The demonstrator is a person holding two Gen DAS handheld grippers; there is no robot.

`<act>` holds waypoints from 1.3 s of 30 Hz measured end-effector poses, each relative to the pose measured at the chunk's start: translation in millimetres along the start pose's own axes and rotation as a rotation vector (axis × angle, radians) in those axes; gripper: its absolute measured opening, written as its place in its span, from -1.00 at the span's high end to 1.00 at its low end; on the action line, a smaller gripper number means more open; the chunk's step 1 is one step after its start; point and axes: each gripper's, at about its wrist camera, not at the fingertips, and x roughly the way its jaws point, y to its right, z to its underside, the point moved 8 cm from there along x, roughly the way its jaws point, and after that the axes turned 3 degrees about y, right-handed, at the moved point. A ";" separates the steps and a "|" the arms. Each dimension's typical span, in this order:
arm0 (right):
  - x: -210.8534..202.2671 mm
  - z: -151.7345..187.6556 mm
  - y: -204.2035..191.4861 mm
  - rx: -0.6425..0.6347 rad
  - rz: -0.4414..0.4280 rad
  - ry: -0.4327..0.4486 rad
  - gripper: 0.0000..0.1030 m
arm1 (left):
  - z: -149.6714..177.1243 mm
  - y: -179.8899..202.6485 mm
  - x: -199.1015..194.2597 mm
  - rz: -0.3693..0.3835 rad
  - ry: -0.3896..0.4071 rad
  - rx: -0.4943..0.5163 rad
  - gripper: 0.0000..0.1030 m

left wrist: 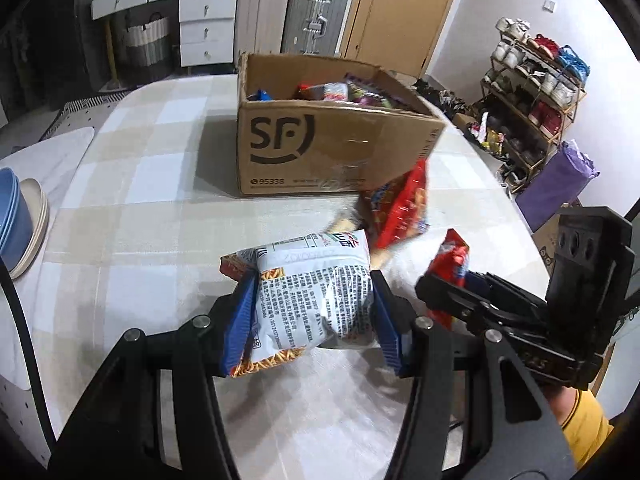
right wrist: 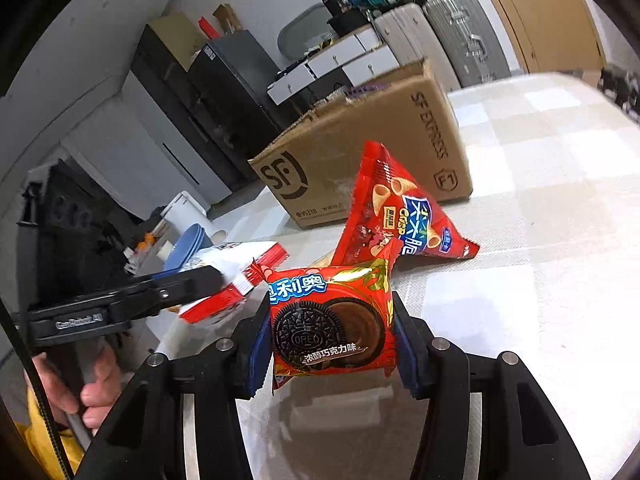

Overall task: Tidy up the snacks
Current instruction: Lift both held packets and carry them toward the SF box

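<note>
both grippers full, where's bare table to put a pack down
Bare checked tablecloth lies between the brown SF cardboard box and the stacked blue and beige bowls. It is crowded right of the box's front, around the red cone-crisp bag.

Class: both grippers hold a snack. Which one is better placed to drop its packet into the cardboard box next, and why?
Left, probably. The left gripper with its white snack bag faces the cardboard box squarely; the right gripper, holding the Oreo pack, sits off its corner.

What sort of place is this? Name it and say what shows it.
Most likely a lived-in home, a dining or entry area: a shoe rack full of shoes, suitcases by a door, and stacked bowls on the checked table.
</note>
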 end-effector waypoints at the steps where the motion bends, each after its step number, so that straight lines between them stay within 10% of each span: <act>1: -5.8 0.4 -4.2 -0.007 0.003 0.002 -0.02 | 1.7 3.3 -9.0 0.005 0.014 0.001 0.00; 17: -125.8 -30.6 -112.8 -0.201 0.020 0.177 -0.02 | 25.8 37.4 -140.6 0.061 0.194 0.015 -0.03; 39: -114.4 -43.6 -106.9 -0.199 0.072 0.146 -0.02 | 37.4 46.0 -179.5 0.119 0.219 0.031 -0.04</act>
